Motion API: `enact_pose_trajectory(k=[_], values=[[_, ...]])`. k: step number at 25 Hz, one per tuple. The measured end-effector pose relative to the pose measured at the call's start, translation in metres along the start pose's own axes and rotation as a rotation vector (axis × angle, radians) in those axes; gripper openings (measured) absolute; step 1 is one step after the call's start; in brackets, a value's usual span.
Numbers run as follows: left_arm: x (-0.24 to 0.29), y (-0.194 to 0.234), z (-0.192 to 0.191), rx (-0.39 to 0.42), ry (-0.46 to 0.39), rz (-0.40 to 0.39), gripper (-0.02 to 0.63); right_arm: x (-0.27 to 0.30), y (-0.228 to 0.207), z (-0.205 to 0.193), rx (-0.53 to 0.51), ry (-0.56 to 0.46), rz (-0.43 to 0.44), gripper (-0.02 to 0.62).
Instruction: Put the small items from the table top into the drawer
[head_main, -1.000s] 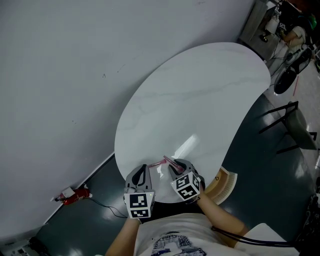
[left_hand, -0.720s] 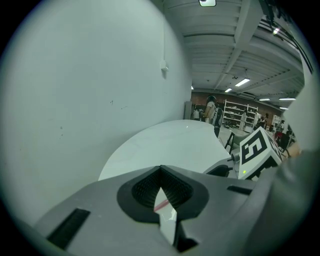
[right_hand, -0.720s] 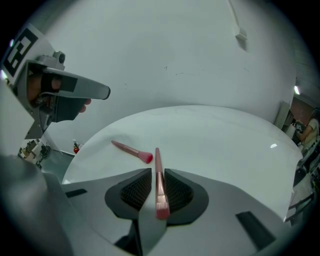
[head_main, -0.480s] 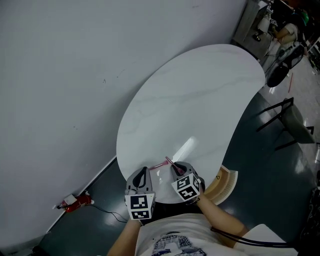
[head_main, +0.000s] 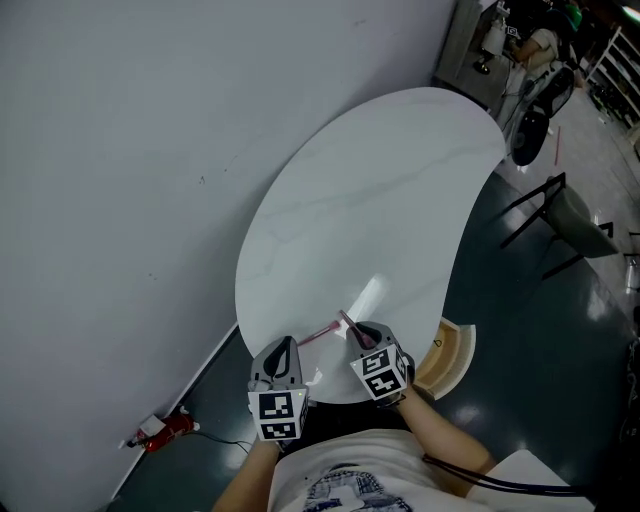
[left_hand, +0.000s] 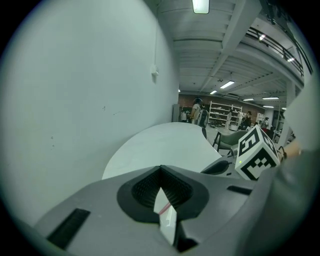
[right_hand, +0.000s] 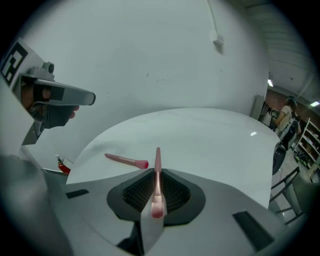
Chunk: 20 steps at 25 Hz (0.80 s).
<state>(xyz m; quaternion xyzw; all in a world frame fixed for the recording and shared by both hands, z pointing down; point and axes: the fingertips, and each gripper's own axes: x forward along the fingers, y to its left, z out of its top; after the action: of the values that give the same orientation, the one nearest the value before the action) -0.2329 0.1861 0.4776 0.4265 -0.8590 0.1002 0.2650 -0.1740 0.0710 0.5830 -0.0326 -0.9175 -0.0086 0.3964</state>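
A thin pink brush sits between the jaws of my right gripper, handle pointing forward and bristles toward the camera. Those jaws have just been closing and now press on it. In the head view that gripper is at the white oval table's near end, and the brush sticks out of it. A second pink brush lies flat on the table just ahead and to the left. My left gripper hangs beside it, shut and with nothing held.
A curved tan wooden piece juts out under the table's near right edge. A black chair stands to the right on the dark floor. A grey wall runs along the left, with a red object at its foot.
My right gripper's jaws have closed on the pink brush, which now sticks up out of them. Both hands stay at the table's near end. The head view has swung a little.
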Motion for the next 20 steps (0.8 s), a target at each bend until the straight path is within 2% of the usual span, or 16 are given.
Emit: enact_pose_trajectory(k=[10, 20], values=[[-0.027, -0.003, 0.012, 0.092, -0.043, -0.150, 0.017, -0.054, 0.019, 0.007, 0.109, -0.062, -0.163, 0.060], [-0.060, -0.019, 0.002, 0.165, -0.060, -0.305, 0.017, -0.110, 0.036, -0.005, 0.215, -0.104, -0.333, 0.060]])
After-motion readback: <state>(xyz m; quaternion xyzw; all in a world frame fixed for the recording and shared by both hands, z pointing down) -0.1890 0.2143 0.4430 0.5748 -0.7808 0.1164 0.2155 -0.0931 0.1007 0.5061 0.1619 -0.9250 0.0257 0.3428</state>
